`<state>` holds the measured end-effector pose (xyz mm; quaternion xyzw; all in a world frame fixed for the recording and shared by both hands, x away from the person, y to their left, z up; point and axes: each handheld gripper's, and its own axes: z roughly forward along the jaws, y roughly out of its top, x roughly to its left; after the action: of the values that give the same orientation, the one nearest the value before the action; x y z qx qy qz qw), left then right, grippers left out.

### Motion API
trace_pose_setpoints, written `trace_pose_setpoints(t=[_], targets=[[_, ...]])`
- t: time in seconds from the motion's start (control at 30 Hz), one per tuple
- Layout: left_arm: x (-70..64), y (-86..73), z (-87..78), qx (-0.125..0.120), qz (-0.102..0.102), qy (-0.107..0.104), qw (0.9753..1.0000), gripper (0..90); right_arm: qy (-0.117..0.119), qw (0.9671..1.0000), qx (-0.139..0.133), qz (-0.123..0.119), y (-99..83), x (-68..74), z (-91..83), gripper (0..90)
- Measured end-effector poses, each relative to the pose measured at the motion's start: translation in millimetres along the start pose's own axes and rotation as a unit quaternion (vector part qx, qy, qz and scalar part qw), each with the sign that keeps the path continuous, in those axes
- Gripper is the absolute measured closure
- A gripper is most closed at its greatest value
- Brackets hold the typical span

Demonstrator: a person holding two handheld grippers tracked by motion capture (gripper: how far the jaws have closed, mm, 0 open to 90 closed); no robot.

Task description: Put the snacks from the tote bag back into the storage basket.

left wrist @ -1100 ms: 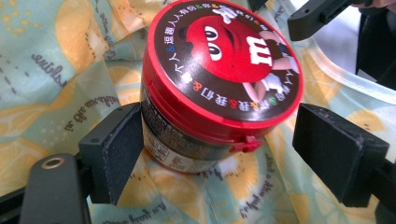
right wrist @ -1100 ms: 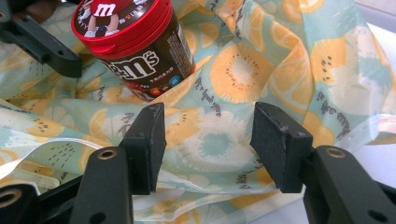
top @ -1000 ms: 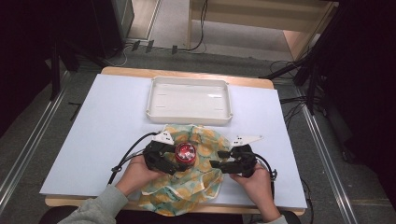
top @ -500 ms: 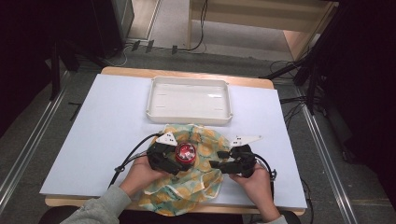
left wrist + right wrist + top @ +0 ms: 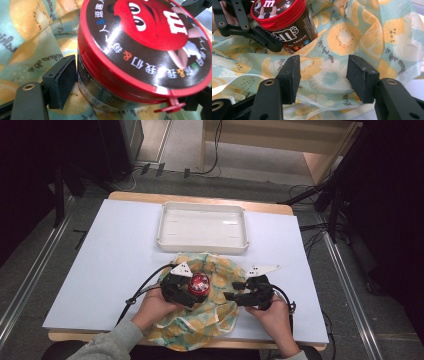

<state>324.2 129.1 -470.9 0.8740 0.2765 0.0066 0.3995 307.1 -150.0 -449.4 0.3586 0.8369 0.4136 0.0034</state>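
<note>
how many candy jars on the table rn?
1. The red-lidded candy jar stands on the fruit-print cloth, between the jaws of the left gripper. The white tray behind looks empty; folds of the cloth could hide something small.

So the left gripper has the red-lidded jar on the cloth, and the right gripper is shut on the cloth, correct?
Not quite. The left gripper does have the jar on the cloth, but the right gripper is open: the right gripper view shows its jaws apart over the cloth, clamping nothing.
</note>
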Motion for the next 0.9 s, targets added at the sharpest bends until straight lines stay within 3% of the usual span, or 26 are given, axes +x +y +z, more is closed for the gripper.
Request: trace_pose_setpoints(t=[0.4, 0.6, 0.9], targets=[[-3.8, 1.2, -4.3, -0.009, 0.023, 0.021, 0.9995, 22.1, 0.000, 1.0000, 0.000, 0.001, 0.0, 0.0, -0.1, 46.0], [-3.6, 2.2, -8.2, -0.021, 0.020, 0.024, 0.9993, 24.9, 0.000, 1.0000, 0.000, 0.001, 0.0, 0.1, 0.1, 46.0], [-4.7, 3.2, -9.2, -0.016, 0.030, 0.030, 0.9990, 25.8, 0.000, 1.0000, 0.000, 0.001, 0.0, 0.1, 0.1, 45.9]])
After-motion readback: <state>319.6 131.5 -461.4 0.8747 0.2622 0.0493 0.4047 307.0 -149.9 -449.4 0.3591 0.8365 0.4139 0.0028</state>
